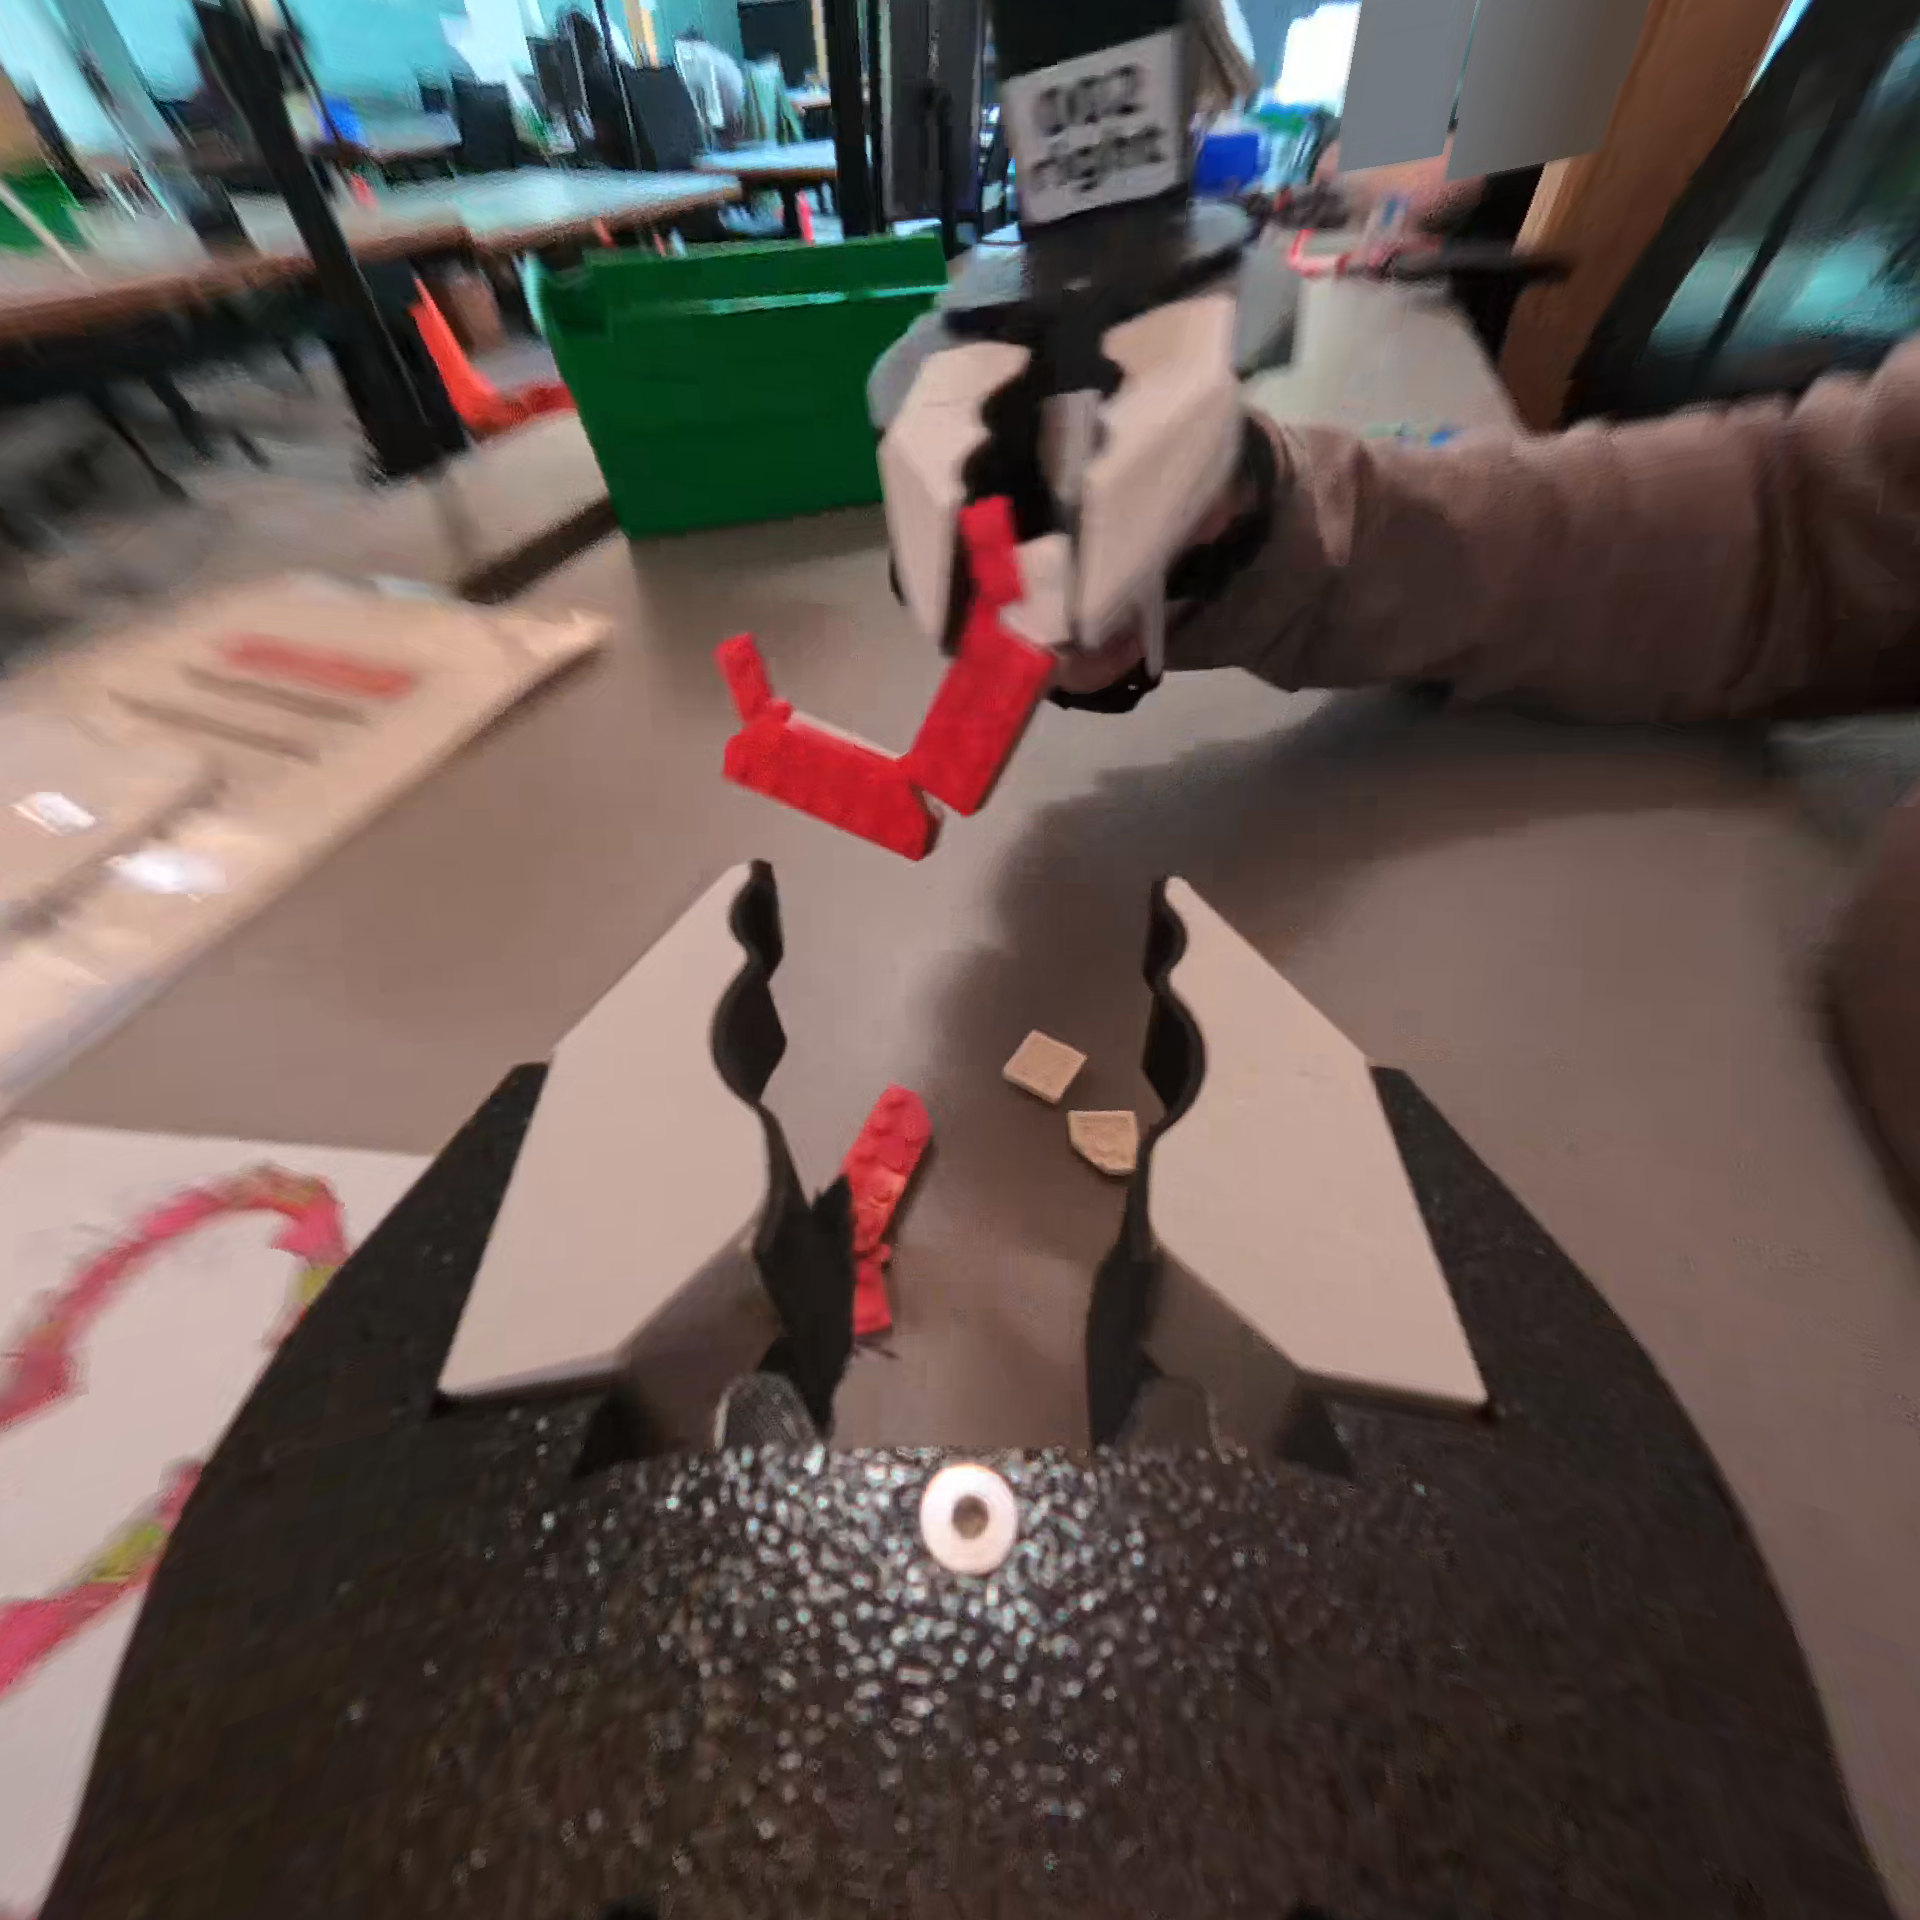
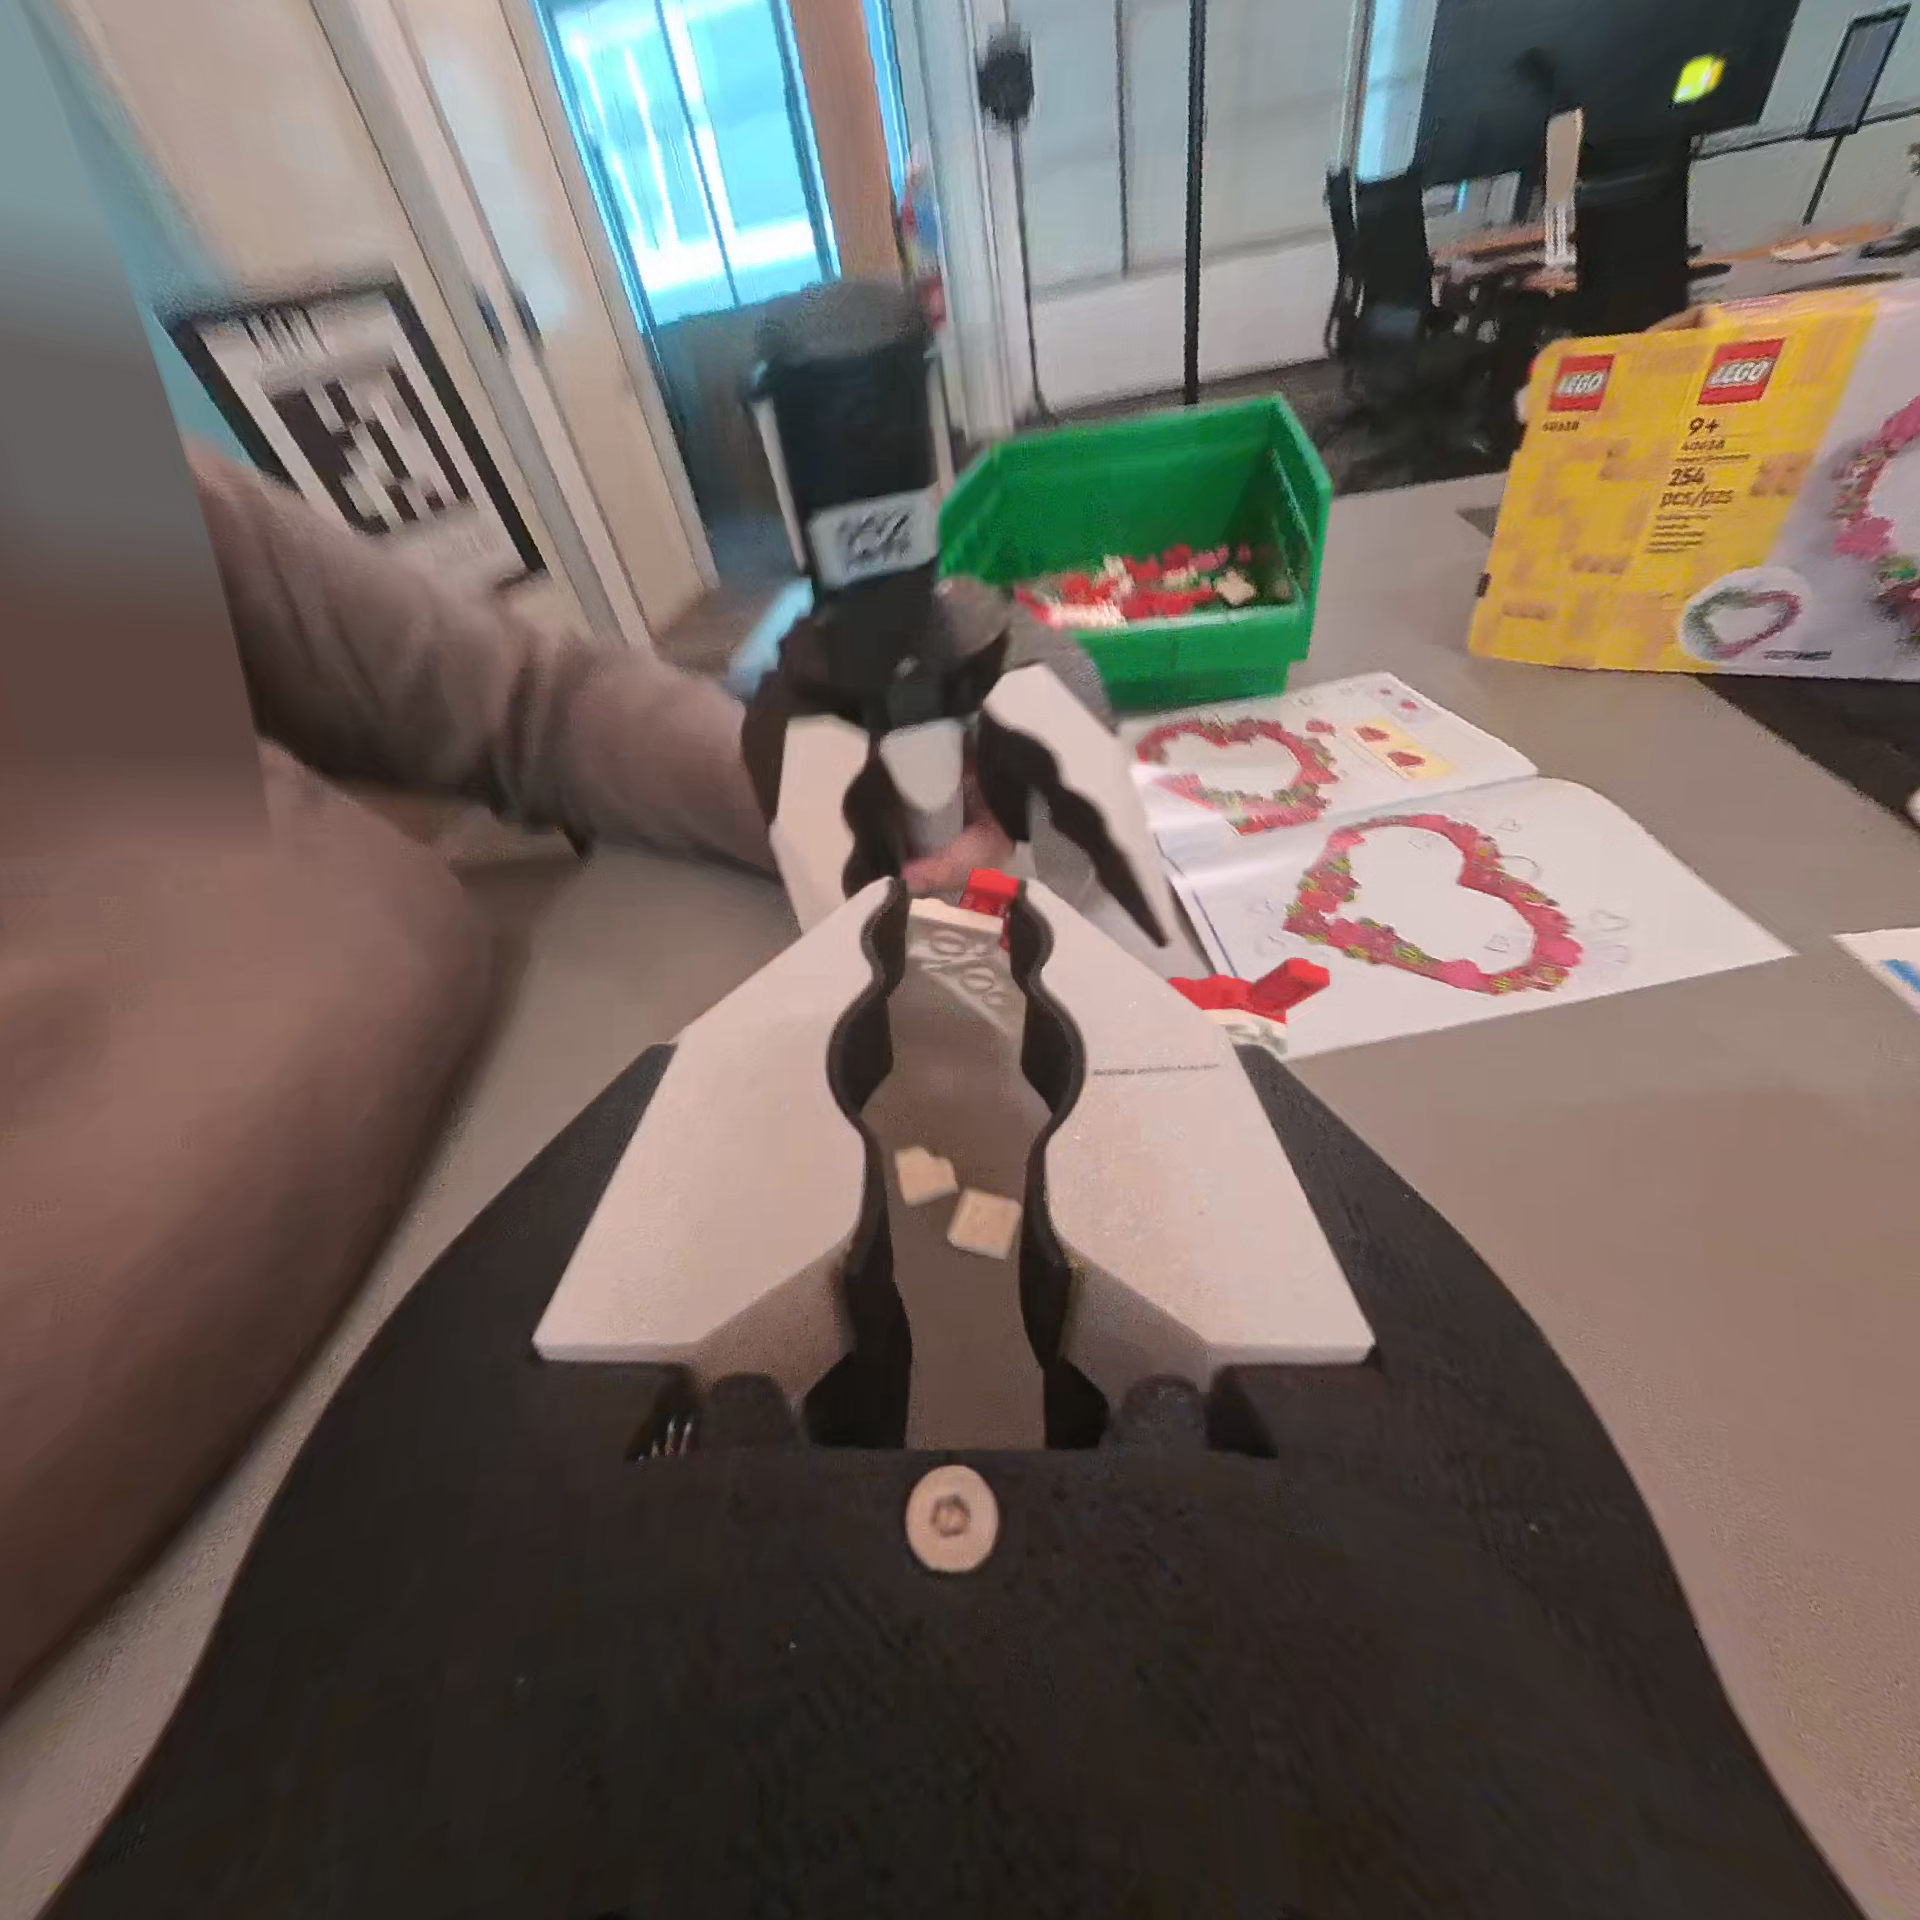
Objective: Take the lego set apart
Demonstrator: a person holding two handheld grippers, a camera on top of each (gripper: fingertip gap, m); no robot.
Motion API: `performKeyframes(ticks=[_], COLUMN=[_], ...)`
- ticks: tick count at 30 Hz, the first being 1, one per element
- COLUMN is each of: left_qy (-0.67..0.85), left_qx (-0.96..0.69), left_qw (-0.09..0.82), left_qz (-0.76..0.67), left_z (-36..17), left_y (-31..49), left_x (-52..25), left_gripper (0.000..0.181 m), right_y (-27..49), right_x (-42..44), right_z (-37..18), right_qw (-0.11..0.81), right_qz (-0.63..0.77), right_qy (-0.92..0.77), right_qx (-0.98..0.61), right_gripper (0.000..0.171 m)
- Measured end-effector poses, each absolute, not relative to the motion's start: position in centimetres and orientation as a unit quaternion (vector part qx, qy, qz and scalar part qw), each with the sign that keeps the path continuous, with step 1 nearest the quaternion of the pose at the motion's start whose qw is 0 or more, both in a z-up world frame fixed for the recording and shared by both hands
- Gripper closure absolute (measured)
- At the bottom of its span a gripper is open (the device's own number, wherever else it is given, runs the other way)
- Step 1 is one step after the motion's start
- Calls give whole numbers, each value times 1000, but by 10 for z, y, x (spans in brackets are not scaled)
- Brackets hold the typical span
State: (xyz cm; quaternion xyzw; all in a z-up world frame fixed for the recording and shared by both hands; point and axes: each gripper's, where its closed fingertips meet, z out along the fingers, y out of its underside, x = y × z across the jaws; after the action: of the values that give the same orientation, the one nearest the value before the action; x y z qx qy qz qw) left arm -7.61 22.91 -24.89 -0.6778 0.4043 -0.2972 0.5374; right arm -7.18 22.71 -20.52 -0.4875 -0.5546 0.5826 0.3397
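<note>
My right gripper [image 2: 951,904] is shut on a bent chain of red lego plates [image 1: 894,769] and holds it in the air above the grey table [image 1: 1455,1039]. In the right wrist view the held piece shows as a pale studded plate [image 2: 961,977] with a red end. In the left wrist view the right gripper [image 1: 1013,613] hangs just beyond my left fingertips. My left gripper [image 1: 964,894] is open and empty, just below the red chain. A loose red piece [image 1: 883,1174] and two small pale tiles [image 1: 1044,1062] lie on the table between the left fingers.
A green bin [image 2: 1143,540] with several loose bricks stands at the back. An open instruction booklet [image 2: 1455,914] with heart pictures and a yellow lego box [image 2: 1704,478] lie to the right. A person's brown sleeves [image 2: 468,707] reach in from the sides. There is about 4 cm between the tips of the two grippers.
</note>
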Motion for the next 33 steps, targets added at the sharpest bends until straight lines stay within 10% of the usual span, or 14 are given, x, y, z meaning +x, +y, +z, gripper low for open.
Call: performKeyframes(ticks=[9,17,22,33], left_qy=[465,451,440,511], left_qx=[-599,-615,-618,-687], left_qw=[647,641,651,514], left_qz=[-79,-87,-34,-55], left_z=[-227,-227,-225,-282], left_y=[221,226,234,240], left_x=[-74,-76,-87,-92], left_gripper=[163,138,164,165], right_y=[218,222,220,229], right_x=[-85,-95,-98,-78], right_z=[-192,-187,-187,-240], right_qw=[264,291,304,602], right_qz=[699,709,706,113], right_qy=[-445,-387,-386,-720], right_qx=[-494,-513,-511,-328], right_gripper=[153,154,150,137])
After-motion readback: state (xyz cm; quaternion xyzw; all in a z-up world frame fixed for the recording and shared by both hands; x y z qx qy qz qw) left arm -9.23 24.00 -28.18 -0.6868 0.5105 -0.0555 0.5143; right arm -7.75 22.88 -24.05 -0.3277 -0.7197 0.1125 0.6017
